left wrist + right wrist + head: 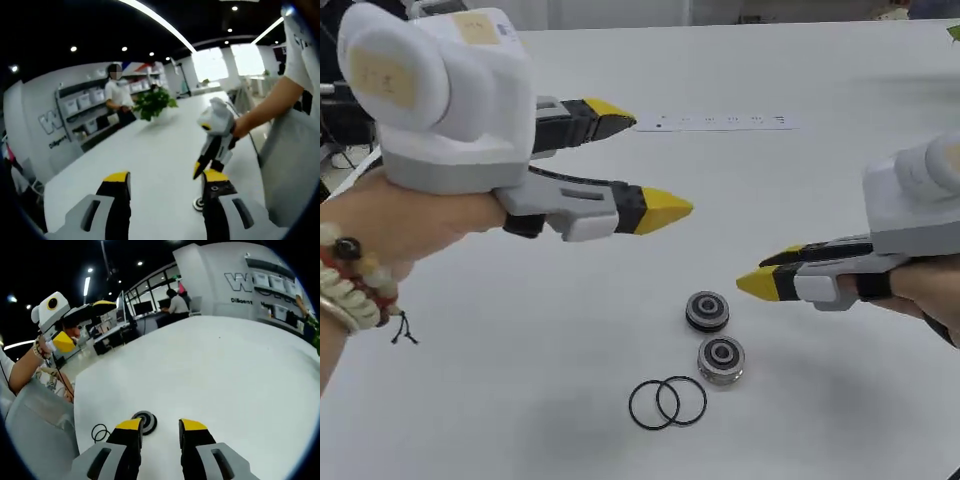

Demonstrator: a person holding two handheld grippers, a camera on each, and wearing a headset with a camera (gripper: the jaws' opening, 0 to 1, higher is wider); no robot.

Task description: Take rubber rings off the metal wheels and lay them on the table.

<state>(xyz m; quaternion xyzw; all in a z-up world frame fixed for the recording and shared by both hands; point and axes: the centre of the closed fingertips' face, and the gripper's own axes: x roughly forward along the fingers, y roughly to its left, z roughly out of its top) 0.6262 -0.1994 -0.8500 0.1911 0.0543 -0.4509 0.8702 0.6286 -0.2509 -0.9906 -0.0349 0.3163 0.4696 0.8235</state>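
Note:
Two small metal wheels lie on the white table (520, 380). The farther wheel (707, 311) has a black rubber ring round it; the nearer wheel (721, 359) shows a bare silver rim. Two thin black rings (666, 402) lie overlapping just in front of them. My left gripper (645, 163) hangs open and empty well above and to the left of the wheels. My right gripper (766, 270) is open, low, just right of the farther wheel. In the right gripper view a wheel (146, 421) peeks out beside my right gripper (161, 426), with the rings (100, 432) to its left. The left gripper (166, 179) view shows a wheel (198, 203).
A printed paper strip (720, 122) lies farther back on the table. A potted plant (155, 102) stands at the table's far end, with a person (117, 95) by wall shelves behind it. Other people sit at desks (175, 305) in the distance.

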